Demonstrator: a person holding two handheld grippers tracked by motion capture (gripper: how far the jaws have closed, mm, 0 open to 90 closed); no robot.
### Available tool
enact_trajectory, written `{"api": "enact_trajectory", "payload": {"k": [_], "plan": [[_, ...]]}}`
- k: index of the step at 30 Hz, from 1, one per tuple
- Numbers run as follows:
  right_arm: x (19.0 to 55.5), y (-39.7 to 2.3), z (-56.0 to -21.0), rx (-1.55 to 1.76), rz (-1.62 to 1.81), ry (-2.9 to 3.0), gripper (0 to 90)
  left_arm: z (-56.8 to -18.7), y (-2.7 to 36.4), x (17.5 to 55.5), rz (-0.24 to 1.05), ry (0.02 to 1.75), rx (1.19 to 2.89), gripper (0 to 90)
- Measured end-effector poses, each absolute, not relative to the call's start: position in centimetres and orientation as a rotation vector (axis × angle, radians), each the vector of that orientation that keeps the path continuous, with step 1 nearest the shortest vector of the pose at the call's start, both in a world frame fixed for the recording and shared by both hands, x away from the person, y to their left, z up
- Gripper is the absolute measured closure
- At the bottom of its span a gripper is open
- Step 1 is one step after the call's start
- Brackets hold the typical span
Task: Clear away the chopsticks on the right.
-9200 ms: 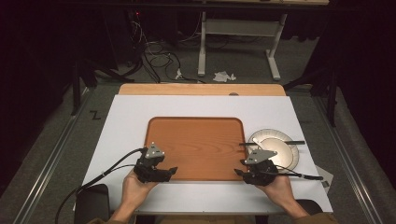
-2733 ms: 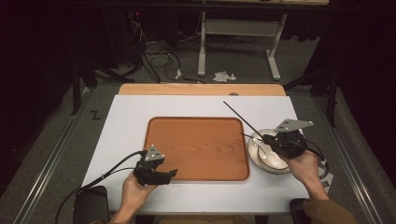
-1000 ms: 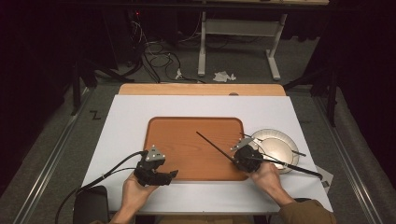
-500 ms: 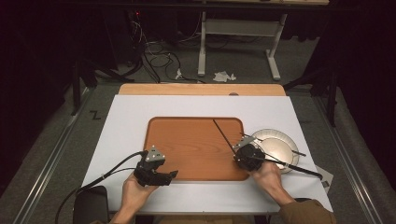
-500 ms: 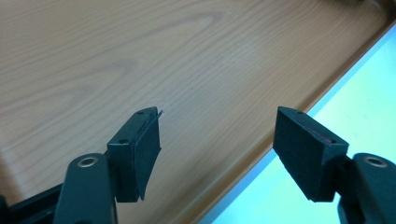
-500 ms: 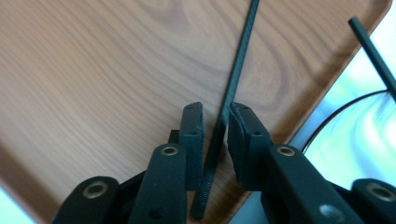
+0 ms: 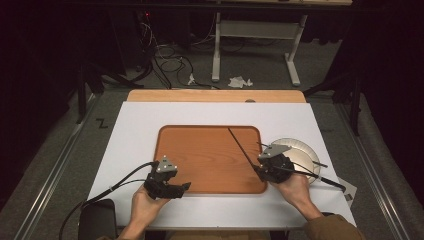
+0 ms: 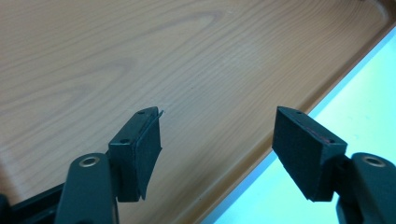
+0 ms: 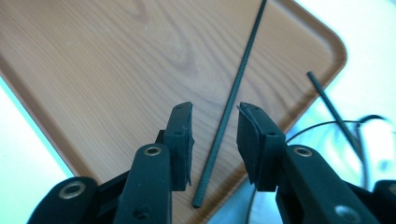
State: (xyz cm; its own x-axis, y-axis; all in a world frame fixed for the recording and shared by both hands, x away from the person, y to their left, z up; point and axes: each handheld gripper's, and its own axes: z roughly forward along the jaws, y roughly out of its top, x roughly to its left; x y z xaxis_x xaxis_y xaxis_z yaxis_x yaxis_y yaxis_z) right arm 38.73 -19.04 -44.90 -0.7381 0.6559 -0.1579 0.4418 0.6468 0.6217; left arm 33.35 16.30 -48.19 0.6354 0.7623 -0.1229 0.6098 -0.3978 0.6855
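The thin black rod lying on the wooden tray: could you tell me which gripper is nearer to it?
The right. The right gripper has the rod between its open jaws, untouched by the pads; the left gripper sits at the tray's near left corner, well away.

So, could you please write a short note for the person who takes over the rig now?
Left gripper: open, nothing between its fingers, resting at the near left corner of the wooden tray.
Right gripper: its fingers have just been opening; open, with the black rod lying between them, not pressed.
Done: one rod lies on the tray, slanting from its near right edge toward the far side.
Left: a second black rod lies across the white plate, right of the tray. Probably it goes to the tray next.
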Motion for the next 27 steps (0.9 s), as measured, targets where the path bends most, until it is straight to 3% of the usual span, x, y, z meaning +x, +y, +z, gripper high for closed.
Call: {"api": "enact_trajectory", "payload": {"k": [27], "plan": [[39.1, -25.0, -41.8, 1.009, 0.902, 2.371, 64.8, -48.2, 16.3, 33.4, 0.274, 1.071, 2.136, 32.6]]}}
